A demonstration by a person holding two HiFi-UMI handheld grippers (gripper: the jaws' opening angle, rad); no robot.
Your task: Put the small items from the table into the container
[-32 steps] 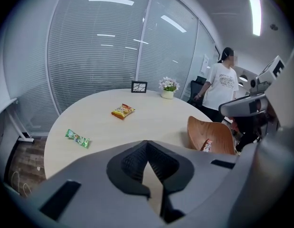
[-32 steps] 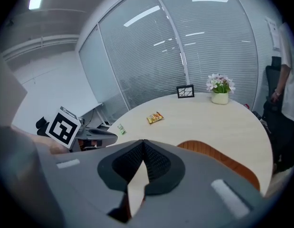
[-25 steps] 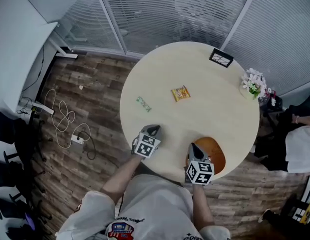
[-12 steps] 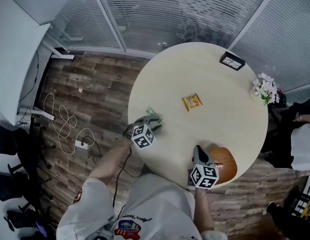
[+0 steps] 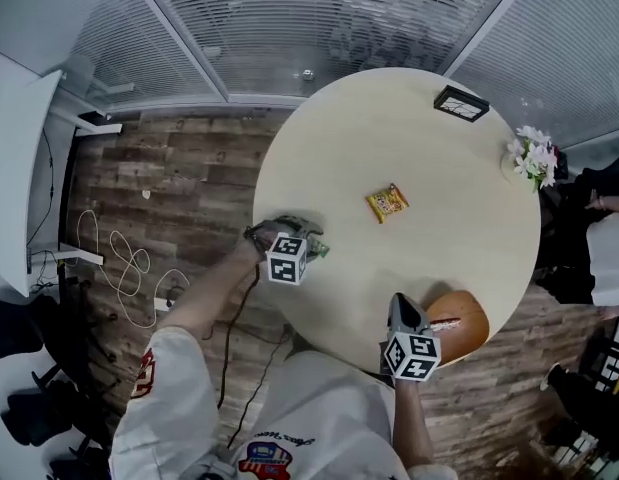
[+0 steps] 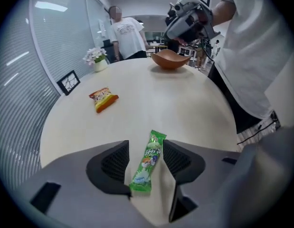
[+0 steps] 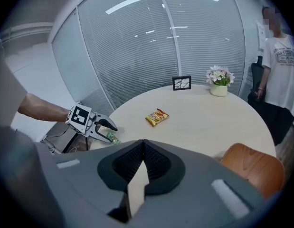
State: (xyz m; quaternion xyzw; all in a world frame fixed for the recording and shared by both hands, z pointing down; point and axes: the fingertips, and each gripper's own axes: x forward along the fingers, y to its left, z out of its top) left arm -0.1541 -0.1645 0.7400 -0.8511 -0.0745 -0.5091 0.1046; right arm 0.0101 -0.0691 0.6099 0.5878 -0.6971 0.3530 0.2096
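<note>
A green candy packet [image 6: 147,167] lies flat on the round pale table [image 5: 439,218] near its left edge. My left gripper [image 6: 146,148] points steeply down over it with its jaws opening. The packet sits between the pads and neither pad presses on it. In the head view the left gripper [image 5: 307,236] covers most of the packet [image 5: 320,250]. An orange snack packet [image 5: 387,203] lies at the table's middle. The brown bowl [image 5: 464,318] stands at the near right edge. My right gripper [image 5: 399,306] hovers just left of the bowl, jaws shut and empty.
A small picture frame [image 5: 462,103] and a pot of white flowers [image 5: 532,158] stand at the table's far right. A person in a white shirt [image 7: 279,56] stands beyond that side. Glass walls with blinds curve behind the table; cables lie on the wooden floor at left.
My left gripper has swung from the table's near edge out to the green packet, rolled over, and opened its jaws around it. The right gripper stays by the bowl.
</note>
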